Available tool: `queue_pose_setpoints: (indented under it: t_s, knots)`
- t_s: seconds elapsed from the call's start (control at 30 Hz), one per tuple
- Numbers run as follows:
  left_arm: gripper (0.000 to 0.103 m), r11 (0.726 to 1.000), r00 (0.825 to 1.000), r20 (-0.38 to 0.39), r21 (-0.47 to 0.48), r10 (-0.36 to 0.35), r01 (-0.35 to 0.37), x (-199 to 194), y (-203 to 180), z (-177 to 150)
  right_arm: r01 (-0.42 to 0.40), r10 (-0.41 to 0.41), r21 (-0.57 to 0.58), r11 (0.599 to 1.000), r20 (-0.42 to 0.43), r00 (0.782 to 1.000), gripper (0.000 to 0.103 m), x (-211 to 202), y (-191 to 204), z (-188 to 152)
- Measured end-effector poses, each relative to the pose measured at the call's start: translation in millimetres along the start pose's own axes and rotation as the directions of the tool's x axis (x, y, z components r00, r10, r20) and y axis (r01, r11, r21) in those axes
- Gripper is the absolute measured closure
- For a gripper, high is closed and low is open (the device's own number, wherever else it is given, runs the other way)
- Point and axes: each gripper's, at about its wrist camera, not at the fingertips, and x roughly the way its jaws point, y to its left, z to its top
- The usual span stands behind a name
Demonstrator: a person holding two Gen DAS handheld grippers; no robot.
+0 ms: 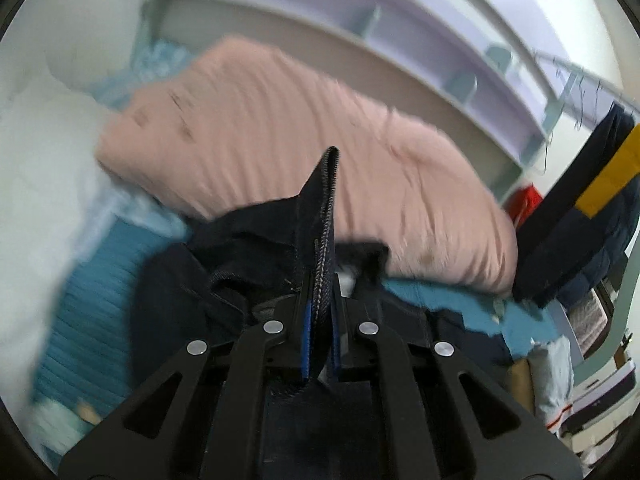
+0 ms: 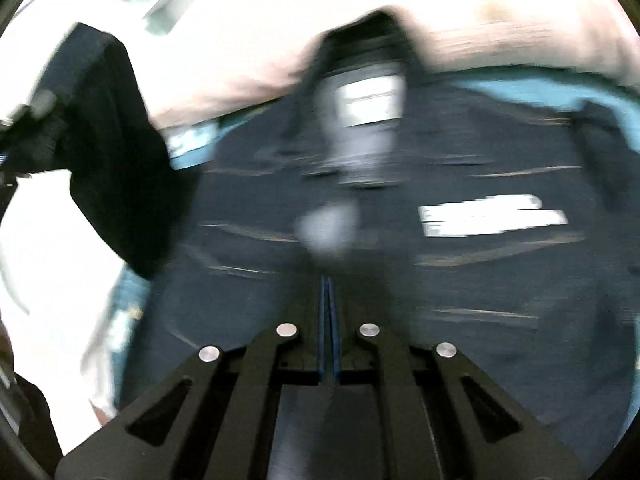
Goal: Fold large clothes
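- Dark navy denim: the garment (image 1: 224,280) lies bunched on the bed, and one stitched edge of it stands up between the blue pads of the left gripper (image 1: 320,320). Jaws are clamped on that edge.
- Right gripper (image 2: 329,320): jaws pressed together, blue pads nearly touching. Nothing visible between them, but the frame is heavily motion-blurred.
- Right wrist view: the garment (image 2: 440,280) is spread wide below the gripper, with pale seam lines and a white label patch (image 2: 492,216). A folded-over part with a light lining (image 2: 360,128) sits at the far side. A dark flap of cloth (image 2: 116,152) hangs lifted at the left of the frame.
- Surface is a bed: teal ribbed bedsheet (image 1: 96,292) under the garment, showing on both sides of it.
- Pink quilt (image 1: 288,136), rumpled, lies across the bed just behind the garment. Some small dark marks on it.
- White bedding (image 1: 36,152) piled at the left. A light blue patterned cloth (image 1: 156,60) shows between it and the quilt.
- Room: lilac shelving unit (image 1: 400,32) with grey-green dividers runs along the wall behind the bed.
- Right side of left wrist view: a dark garment with a yellow stripe (image 1: 608,184) hangs from a rail (image 1: 576,68). A red item (image 1: 528,200) sits low beside the shelf end.
- Lower right: more clutter beyond the bed edge, too blurred to name.
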Motion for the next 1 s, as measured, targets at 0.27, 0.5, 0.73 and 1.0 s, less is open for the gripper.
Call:
queue_pose_setpoints:
  t_s: [0.27,0.5,0.73,1.0]
  knots:
    - [0.096,0.999,0.977,-0.208,0.011,0.054,-0.053,116.8,-48.9,-71.0,0.278,-0.282,0.065,0.958,0.074,0.956,0.098,-92.8,-135.4,-29.9]
    - [0.09,0.988,0.925,-0.348,0.08,0.151,-0.131,186.4,-61.1,-114.7,0.398,-0.432,0.253,0.882,0.097,0.897,0.073,-137.8,-229.1,-44.5]
    - [0.053,0.989,0.936,-0.343,0.142,0.081,-0.033,184.7,-105.1,-115.8,0.353,-0.444,0.48,0.803,0.088,0.892,0.066,-142.5,-289.2,-61.8]
    - [0.052,0.959,0.911,-0.408,0.234,-0.055,0.163,200.1,-177.4,-159.6,0.246,-0.426,0.691,0.68,0.099,0.899,0.058,-124.0,-312.6,-64.1]
